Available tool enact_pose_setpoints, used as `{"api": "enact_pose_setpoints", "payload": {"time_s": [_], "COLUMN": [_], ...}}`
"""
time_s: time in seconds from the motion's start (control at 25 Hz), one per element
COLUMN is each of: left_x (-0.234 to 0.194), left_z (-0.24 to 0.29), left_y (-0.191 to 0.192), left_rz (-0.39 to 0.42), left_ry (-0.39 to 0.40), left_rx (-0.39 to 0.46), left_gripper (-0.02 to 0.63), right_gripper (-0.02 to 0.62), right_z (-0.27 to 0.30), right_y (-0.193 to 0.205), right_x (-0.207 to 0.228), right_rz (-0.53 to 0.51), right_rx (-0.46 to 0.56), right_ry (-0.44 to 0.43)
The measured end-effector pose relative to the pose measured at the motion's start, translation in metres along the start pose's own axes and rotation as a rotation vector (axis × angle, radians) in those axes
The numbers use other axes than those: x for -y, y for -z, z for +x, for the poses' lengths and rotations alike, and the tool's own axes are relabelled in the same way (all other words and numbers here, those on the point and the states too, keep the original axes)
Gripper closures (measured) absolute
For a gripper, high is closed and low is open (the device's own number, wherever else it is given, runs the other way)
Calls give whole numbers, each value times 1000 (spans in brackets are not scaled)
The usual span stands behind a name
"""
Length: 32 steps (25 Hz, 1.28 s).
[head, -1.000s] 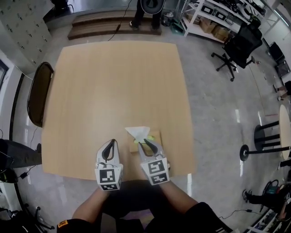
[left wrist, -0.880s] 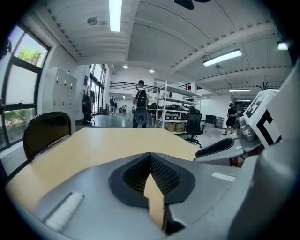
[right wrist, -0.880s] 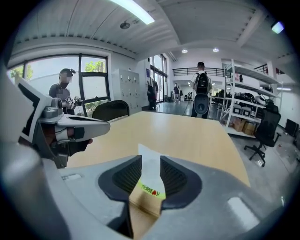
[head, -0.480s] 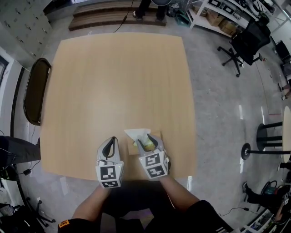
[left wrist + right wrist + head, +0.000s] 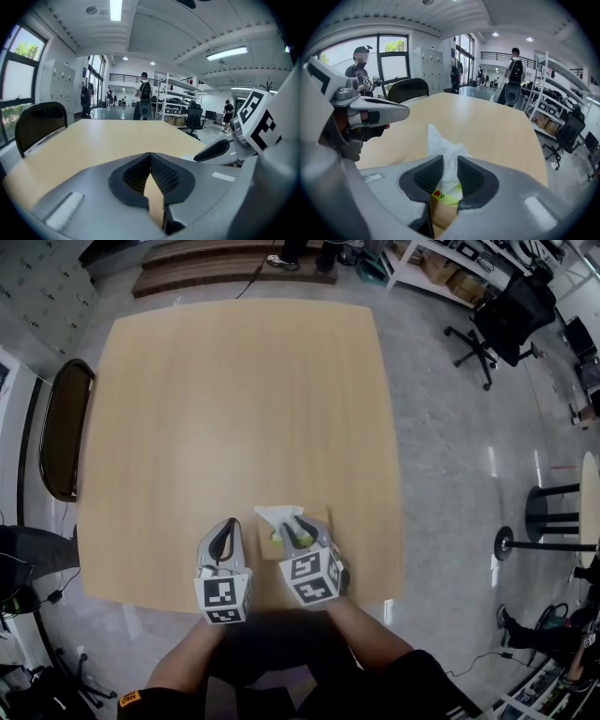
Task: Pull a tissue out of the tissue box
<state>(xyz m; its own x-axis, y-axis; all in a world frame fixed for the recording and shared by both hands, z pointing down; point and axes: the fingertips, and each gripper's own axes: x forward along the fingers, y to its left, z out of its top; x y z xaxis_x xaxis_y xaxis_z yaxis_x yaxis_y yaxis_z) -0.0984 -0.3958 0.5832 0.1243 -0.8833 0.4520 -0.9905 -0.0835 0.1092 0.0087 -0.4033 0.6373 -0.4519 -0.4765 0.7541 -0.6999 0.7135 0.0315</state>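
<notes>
A brown tissue box (image 5: pixel 322 520) sits near the table's front edge with a white tissue (image 5: pixel 277 516) standing up from its top. My right gripper (image 5: pixel 298 527) points down over the box. In the right gripper view its jaws (image 5: pixel 450 172) are closing with the tissue (image 5: pixel 443 146) between the pads, above the yellow-green opening of the box (image 5: pixel 440 213); a firm pinch does not show. My left gripper (image 5: pixel 229 525) rests just left of the box, shut with nothing in it (image 5: pixel 150 156).
The wooden table (image 5: pixel 234 399) stretches far ahead of the box. A dark chair (image 5: pixel 56 427) stands at its left side. Shelves, an office chair (image 5: pixel 506 315) and people fill the room beyond.
Both grippers have sunk a little toward the table. The right gripper has tipped down over the box, and the tissue now stands between its jaws.
</notes>
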Motion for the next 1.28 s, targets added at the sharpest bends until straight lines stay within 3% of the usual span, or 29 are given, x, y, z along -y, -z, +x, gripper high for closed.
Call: {"api": "enact_pose_setpoints", "payload": {"time_s": [0.28, 0.64, 0.8, 1.04, 1.28], "left_x": [3, 4, 9, 2, 2], "left_z": [1, -9, -21, -42, -79], "left_y": [3, 2, -8, -17, -18], "left_rz": [-6, -2, 12, 28, 46], "left_ry": [28, 47, 73, 98, 124], "left_rx": [0, 2, 39, 92, 121], "left_gripper": [588, 588, 588, 588, 588], "right_gripper": [592, 595, 595, 595, 595], "right_z": [1, -27, -48, -65, -88], "right_y": [0, -22, -39, -53, -40], "right_x": [-5, 10, 10, -10, -42], "right_rz": [-5, 101, 124, 129, 151], "right_rx": [-2, 118, 197, 281, 308], "right_ry": [7, 69, 104, 141, 169]}}
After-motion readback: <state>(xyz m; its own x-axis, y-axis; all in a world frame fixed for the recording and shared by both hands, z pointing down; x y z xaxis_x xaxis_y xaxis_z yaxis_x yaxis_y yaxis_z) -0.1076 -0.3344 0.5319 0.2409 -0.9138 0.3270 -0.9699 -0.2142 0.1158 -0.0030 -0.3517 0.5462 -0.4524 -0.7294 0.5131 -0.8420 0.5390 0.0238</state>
